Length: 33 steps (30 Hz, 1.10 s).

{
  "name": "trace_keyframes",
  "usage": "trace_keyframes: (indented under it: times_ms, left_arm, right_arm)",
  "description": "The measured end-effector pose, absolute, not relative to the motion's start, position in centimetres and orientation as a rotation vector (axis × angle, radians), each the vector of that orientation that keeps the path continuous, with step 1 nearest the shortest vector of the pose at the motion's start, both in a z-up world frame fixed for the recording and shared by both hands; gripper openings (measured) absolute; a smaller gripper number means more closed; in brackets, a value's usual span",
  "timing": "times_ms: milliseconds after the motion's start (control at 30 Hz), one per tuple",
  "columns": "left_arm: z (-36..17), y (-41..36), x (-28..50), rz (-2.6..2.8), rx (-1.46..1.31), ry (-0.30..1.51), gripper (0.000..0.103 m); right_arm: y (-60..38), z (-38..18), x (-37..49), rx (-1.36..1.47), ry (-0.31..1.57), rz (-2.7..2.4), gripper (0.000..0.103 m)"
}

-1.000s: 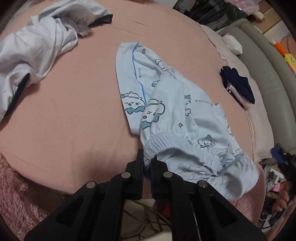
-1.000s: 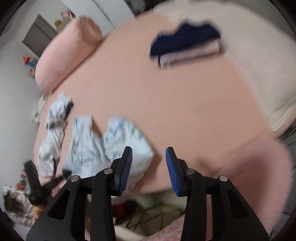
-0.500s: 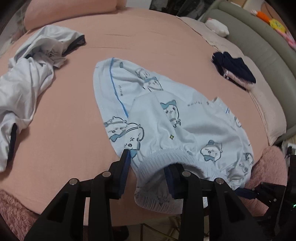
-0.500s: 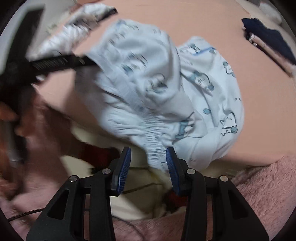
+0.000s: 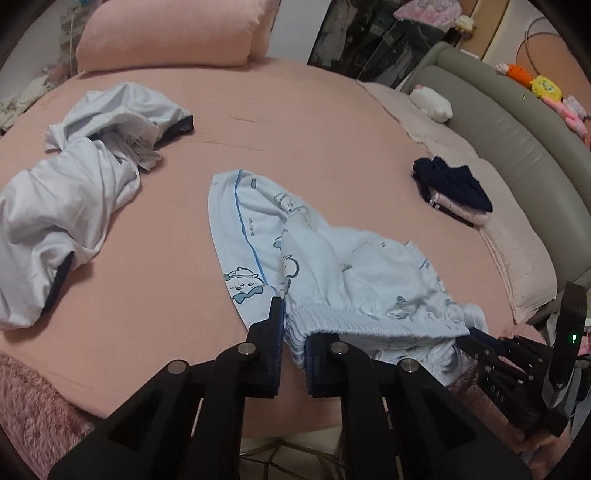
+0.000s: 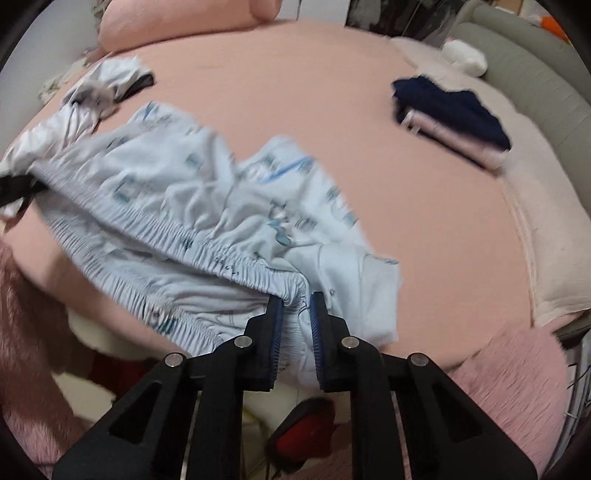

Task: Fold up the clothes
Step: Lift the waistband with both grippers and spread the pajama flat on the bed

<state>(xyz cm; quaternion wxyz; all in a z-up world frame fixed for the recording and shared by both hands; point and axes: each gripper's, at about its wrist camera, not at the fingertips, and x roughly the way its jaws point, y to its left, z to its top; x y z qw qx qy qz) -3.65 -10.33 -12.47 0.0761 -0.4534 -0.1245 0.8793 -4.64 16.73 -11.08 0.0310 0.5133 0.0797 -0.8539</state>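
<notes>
1. Since half a second ago both pairs of jaws have closed in on the elastic waistband, and the printed shorts have been drawn toward the near edge of the bed; the left jaws were spread then.
2. We see the round bed with its salmon-pink sheet [image 5: 314, 122] [image 6: 295, 92] filling both views, a long pink bolster pillow [image 5: 170, 33] at its far side and a grey-green padded surround [image 5: 517, 140] curving along the right.
3. A crumpled white garment with dark navy trim [image 5: 74, 199] [image 6: 99, 85] lies on the left part of the sheet, well apart from the shorts in the left wrist view.
4. The pale blue cotton shorts printed with cartoon animals [image 5: 351, 266] [image 6: 221, 206] lie near the front edge, one leg stretched away along the sheet, the gathered waistband nearest us.
5. A small folded pile, navy cloth on top of pink [image 5: 454, 188] [image 6: 454, 114], sits near the right edge of the bed.
6. Our left gripper [image 5: 293, 339] has its jaws pinching the waistband's left end.
7. Our right gripper [image 6: 297, 314] has its jaws nipping the waistband's right end, cloth bunched between them; much of this view is blurred.
</notes>
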Motion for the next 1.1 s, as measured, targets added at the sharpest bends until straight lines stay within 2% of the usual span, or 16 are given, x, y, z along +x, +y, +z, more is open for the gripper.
trace_keyframes:
  times_ms: [67, 100, 167, 267, 333, 433, 500, 633, 733, 867, 1000, 1100]
  left_arm:
    - [-11.7, -10.6, -3.0, 2.68, -1.328, -0.361, 0.01]
    - [-11.7, -10.7, -2.9, 2.693, -1.325, -0.357, 0.01]
    - [-12.2, -11.1, -3.3, 2.68, -1.361, -0.362, 0.012]
    - [-13.0, -12.1, -4.2, 2.67, -1.437, -0.431, 0.007]
    - [-12.0, -12.5, -5.5, 2.673, -1.425, -0.431, 0.006]
    - [-9.1, -12.8, -8.6, 2.643, -1.393, -0.419, 0.006]
    - [-5.4, -11.3, -11.9, 2.581, -1.338, -0.313, 0.006]
    - [-0.7, -8.8, -13.5, 2.591, -1.269, -0.214, 0.006]
    - [-1.1, -8.0, -13.2, 2.59, -1.28, -0.243, 0.006]
    - [-4.3, -7.9, -12.0, 2.569, -1.348, -0.361, 0.006]
    - [-6.7, -9.2, -10.6, 2.57, -1.375, -0.491, 0.006]
    - [-7.5, -10.1, -10.0, 2.567, -1.376, -0.558, 0.006]
  right_arm:
    - [17.1, -10.7, -4.7, 1.558, 0.258, -2.613, 0.017]
    - [16.8, -11.0, -4.5, 1.589, 0.28, -2.556, 0.024]
    - [16.1, -13.1, -3.8, 1.702, 0.251, -2.39, 0.026]
    - [15.8, -15.5, -2.7, 1.798, 0.297, -2.312, 0.017]
    - [16.1, -14.4, -2.9, 1.764, 0.364, -2.4, 0.004]
    - [17.8, -11.9, -5.4, 1.707, 0.439, -2.552, 0.001]
    - [19.6, -9.0, -8.6, 1.675, 0.323, -2.576, 0.002]
    - [20.8, -2.2, -12.9, 1.527, 0.001, -2.504, 0.004]
    - [19.0, -0.9, -12.8, 1.496, -0.048, -2.43, 0.018]
    - [17.2, -5.4, -10.7, 1.619, -0.035, -2.318, 0.03]
    - [15.8, -10.1, -8.1, 1.762, 0.017, -2.259, 0.03]
    - [15.4, -12.5, -6.9, 1.815, -0.026, -2.244, 0.033]
